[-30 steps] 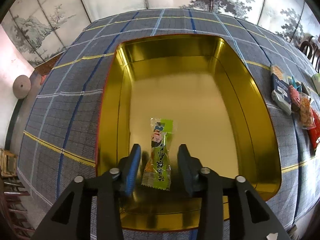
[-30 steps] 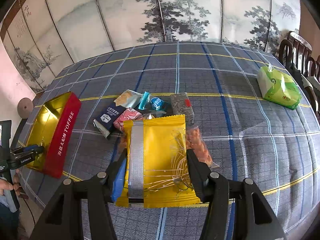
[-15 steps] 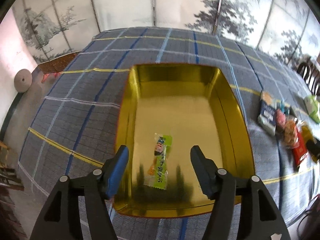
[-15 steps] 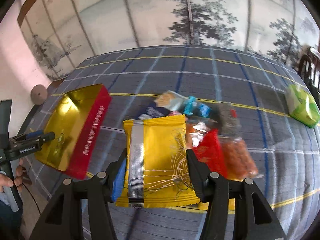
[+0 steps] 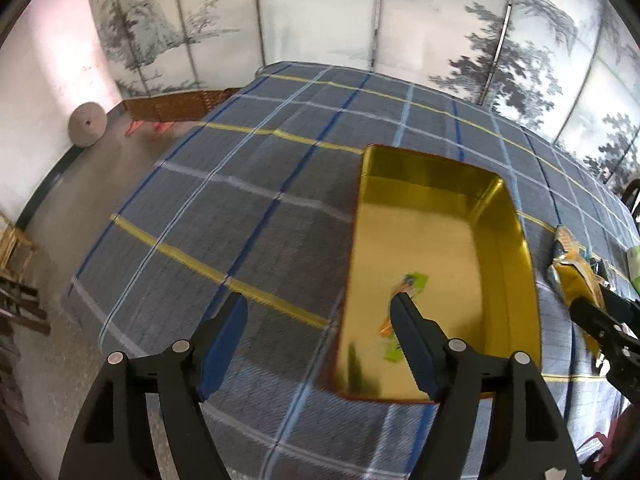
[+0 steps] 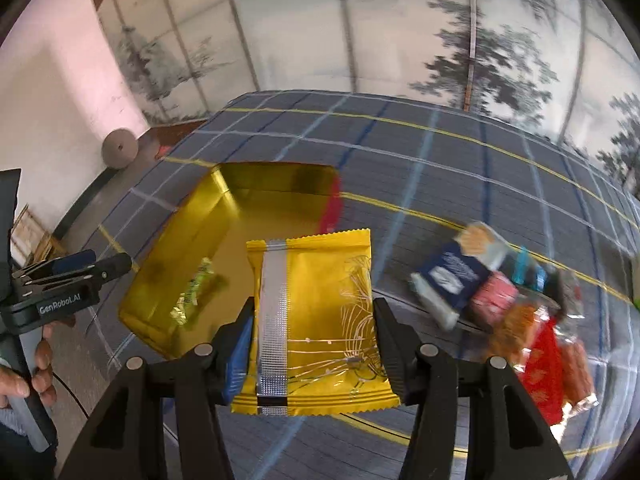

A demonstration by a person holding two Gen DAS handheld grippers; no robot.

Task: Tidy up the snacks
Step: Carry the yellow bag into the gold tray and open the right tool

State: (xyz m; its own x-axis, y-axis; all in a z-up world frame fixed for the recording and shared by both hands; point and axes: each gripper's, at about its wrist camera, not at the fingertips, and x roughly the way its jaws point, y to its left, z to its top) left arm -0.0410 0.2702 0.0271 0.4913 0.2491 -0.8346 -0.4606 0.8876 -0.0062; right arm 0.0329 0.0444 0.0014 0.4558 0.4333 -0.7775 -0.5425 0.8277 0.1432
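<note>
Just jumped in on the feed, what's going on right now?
Snacks are being packed into the gold tin on the plaid tablecloth. The right gripper is clamped on a yellow snack packet, held above the cloth near the tin. The left gripper is open and empty, off to the tin's left side. One green-wrapped snack lies inside the tin. A pile of other snacks sits on the cloth to the right.

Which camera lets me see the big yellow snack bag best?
The right wrist view. The yellow snack bag fills the middle there, flat-on between the right tool's fingers, silver seam and gold lines clear. The left wrist view shows only its thin edge at the far right, beside the gold tin.
</note>
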